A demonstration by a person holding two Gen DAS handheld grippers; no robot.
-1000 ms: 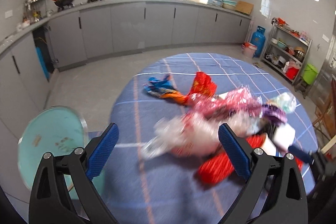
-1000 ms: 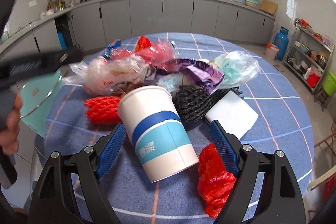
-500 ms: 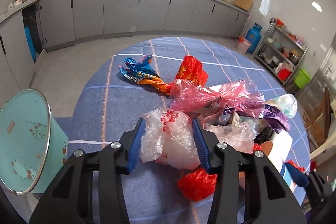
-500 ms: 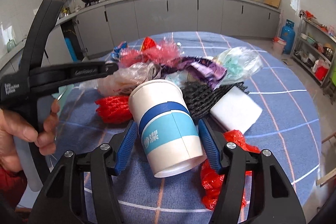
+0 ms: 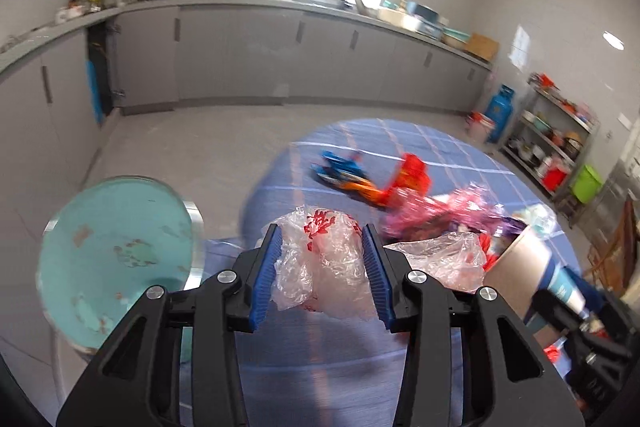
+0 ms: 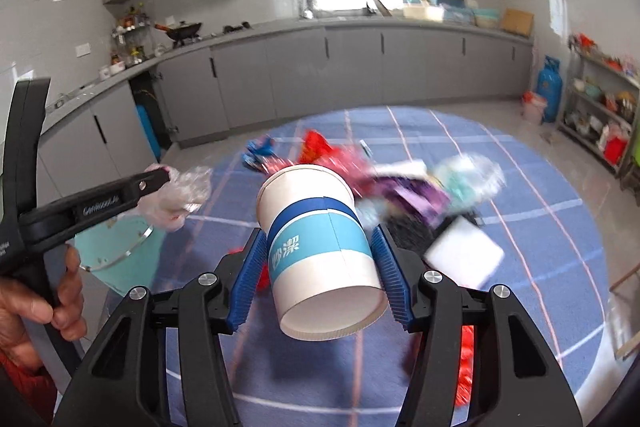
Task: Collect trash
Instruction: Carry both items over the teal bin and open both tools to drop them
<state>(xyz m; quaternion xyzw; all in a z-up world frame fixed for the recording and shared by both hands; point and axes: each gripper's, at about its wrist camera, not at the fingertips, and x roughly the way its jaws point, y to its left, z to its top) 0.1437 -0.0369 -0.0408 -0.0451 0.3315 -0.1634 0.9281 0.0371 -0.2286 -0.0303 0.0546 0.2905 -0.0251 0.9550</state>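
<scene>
On the light blue band of the paper cup (image 6: pixel 320 247) we can read two white Chinese characters, of which the second is 潔, while the first we cannot read with certainty. On the black arm of the left gripper (image 6: pixel 160 183), seen from the right wrist, we see embossed white letters, but they are too small and blurred for us to read. The clear plastic bag (image 5: pixel 324 259) carries a red print that looks like characters, and we cannot read it.
</scene>
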